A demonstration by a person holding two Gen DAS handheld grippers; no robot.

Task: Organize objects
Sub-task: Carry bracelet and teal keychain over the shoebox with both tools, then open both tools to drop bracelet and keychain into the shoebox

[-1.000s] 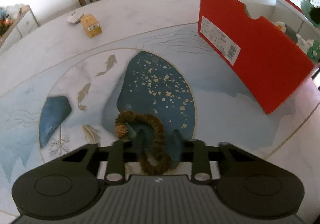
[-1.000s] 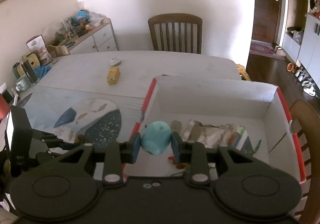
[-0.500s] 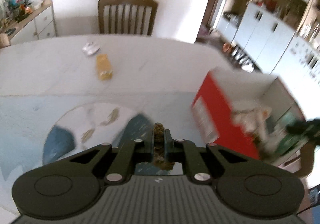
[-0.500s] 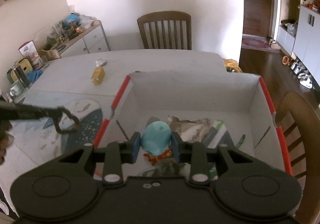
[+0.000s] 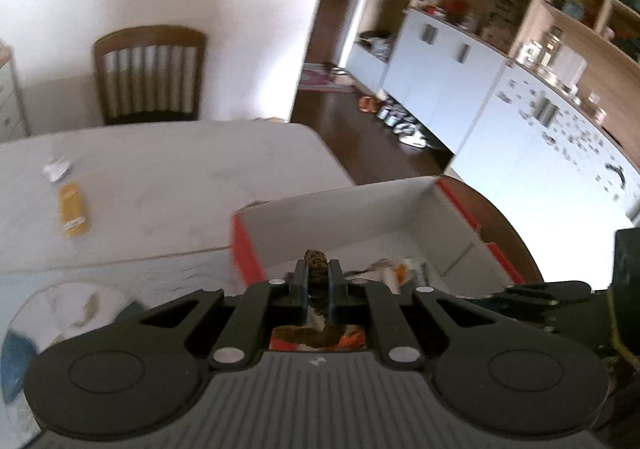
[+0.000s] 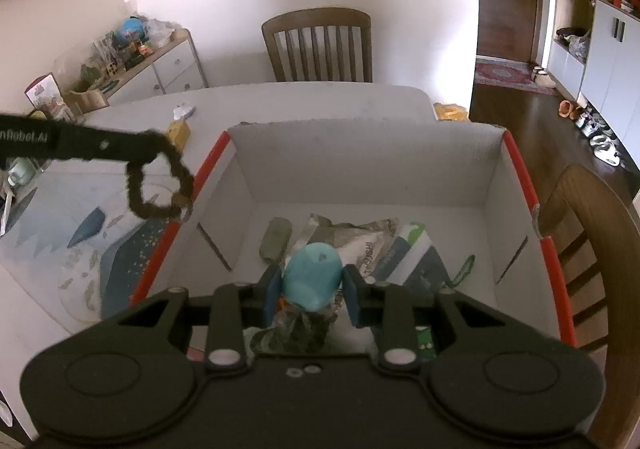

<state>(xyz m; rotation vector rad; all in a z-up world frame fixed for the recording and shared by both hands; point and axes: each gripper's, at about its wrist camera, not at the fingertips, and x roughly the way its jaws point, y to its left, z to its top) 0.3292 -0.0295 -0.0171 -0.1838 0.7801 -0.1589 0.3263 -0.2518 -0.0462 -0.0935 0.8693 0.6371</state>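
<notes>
My left gripper [image 5: 317,281] is pinched tight on a brown, fuzzy looped cord [image 5: 317,269], its jaws nearly meeting with only the cord's thickness between them. From my right wrist view, the cord [image 6: 160,185] hangs off the gripper's fingertip as a floppy ring in the air, just outside the left wall of the open cardboard box with red outer sides and white inner walls [image 6: 360,165], near its near-left corner and above the table. In the left wrist view that box [image 5: 340,217] lies directly ahead and below the fingers.

My right gripper [image 6: 311,287] holds a smooth, rounded turquoise egg-shaped object [image 6: 312,275] between its blue pads, jaws set narrow around it. It sits over the inside of the box, above a jumble of things on the box floor: crumpled printed packets [image 6: 360,237], a dull green oblong piece [image 6: 275,239], and a white-and-green flat pack [image 6: 416,249]. Something orange lies under the turquoise object; I cannot tell what it is.

The box rests on a white table [image 6: 320,101] partly covered by a pale blue mat printed with dark blue shapes and small fish [image 6: 80,233]. Farther back on the bare tabletop lie a small yellow carton [image 5: 72,209] and a crumpled white scrap [image 5: 58,167], close to each other. A wooden slat-backed chair [image 6: 318,45] stands at the far edge of the table, and another wooden chair [image 6: 588,233] stands just beside the box's right wall.
</notes>
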